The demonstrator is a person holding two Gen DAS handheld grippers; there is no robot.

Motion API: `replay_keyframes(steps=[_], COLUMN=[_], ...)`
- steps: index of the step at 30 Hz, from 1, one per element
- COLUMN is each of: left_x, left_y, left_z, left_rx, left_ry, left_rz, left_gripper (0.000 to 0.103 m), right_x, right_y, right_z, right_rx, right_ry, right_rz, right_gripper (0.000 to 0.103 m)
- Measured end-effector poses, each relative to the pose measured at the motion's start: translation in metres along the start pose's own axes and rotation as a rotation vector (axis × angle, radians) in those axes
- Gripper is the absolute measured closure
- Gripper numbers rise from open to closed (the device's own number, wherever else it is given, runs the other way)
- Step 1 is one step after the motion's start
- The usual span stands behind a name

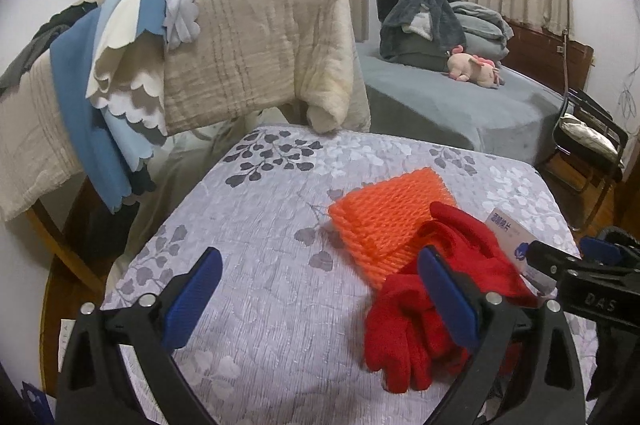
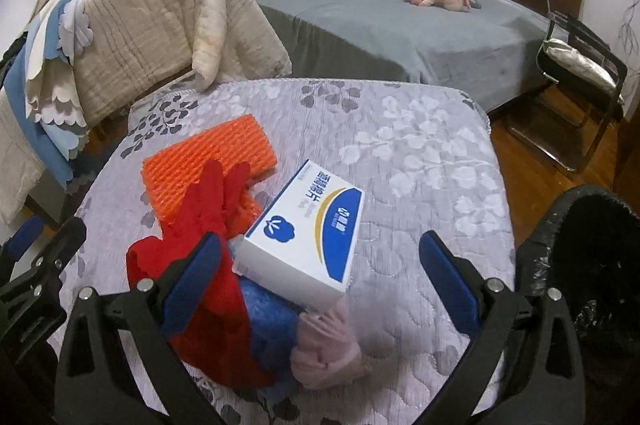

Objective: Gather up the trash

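Trash lies piled on the floral-quilted table (image 2: 420,153): a white-and-blue box (image 2: 308,233) rests tilted on red gloves (image 2: 208,225), with an orange foam net (image 2: 208,161) at ten o'clock from it and a pink item (image 2: 324,349), too blurred to identify, at six o'clock. The right gripper (image 2: 320,285) is spread wide around the box, pads clear. The left gripper (image 1: 320,297) hangs spread and empty, gloves (image 1: 420,313) at its three o'clock. A black bin (image 2: 592,265) stands at the box's three o'clock.

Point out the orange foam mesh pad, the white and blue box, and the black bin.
Orange foam mesh pad (image 1: 384,221), left wrist view, centre of its top.
White and blue box (image 2: 308,229), right wrist view, printed top.
Black bin (image 2: 560,225), right wrist view, near rim.
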State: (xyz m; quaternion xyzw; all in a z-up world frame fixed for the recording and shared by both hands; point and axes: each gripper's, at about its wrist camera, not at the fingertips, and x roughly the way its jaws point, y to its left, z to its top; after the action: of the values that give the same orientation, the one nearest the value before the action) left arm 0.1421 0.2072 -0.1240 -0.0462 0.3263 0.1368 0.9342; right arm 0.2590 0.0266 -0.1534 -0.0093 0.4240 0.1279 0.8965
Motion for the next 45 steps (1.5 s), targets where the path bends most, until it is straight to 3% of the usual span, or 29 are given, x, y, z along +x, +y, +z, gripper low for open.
replay_keyframes(steps=[1, 6, 9, 19, 25, 31, 36, 45], left_x=[0.001, 0.004, 0.004, -0.002, -0.006, -0.006, -0.004, -0.003], left_y=[0.0, -0.001, -0.003, -0.014, -0.026, -0.035, -0.038, -0.037], left_z=[-0.001, -0.003, -0.003, -0.006, -0.009, -0.015, -0.018, -0.019], left_rx=[-0.003, -0.005, 0.0, 0.017, 0.031, 0.045, 0.052, 0.049], left_ry=[0.003, 0.012, 0.013, 0.017, 0.026, 0.042, 0.05, 0.054], left_rz=[-0.002, -0.013, -0.017, -0.044, -0.069, -0.081, -0.083, -0.081], left_gripper=[0.007, 0.007, 0.008, 0.009, 0.01, 0.01, 0.01, 0.01], right_x=[0.002, 0.013, 0.018, -0.013, -0.031, -0.022, -0.009, -0.001], right_y=[0.0, -0.001, 0.0, -0.006, -0.026, -0.046, -0.06, -0.072], right_z=[0.0, -0.001, -0.002, -0.003, -0.013, -0.035, -0.038, -0.033], right_rx=[0.001, 0.023, 0.016, -0.067, -0.067, -0.054, 0.022, 0.077], right_ry=[0.01, 0.049, 0.079, -0.003, -0.008, 0.068, 0.106, 0.12], right_rz=[0.005, 0.036, 0.066, 0.08, 0.076, 0.043, 0.042, 0.018], right_gripper=[0.023, 0.026, 0.038, 0.042, 0.042, 0.04, 0.026, 0.025])
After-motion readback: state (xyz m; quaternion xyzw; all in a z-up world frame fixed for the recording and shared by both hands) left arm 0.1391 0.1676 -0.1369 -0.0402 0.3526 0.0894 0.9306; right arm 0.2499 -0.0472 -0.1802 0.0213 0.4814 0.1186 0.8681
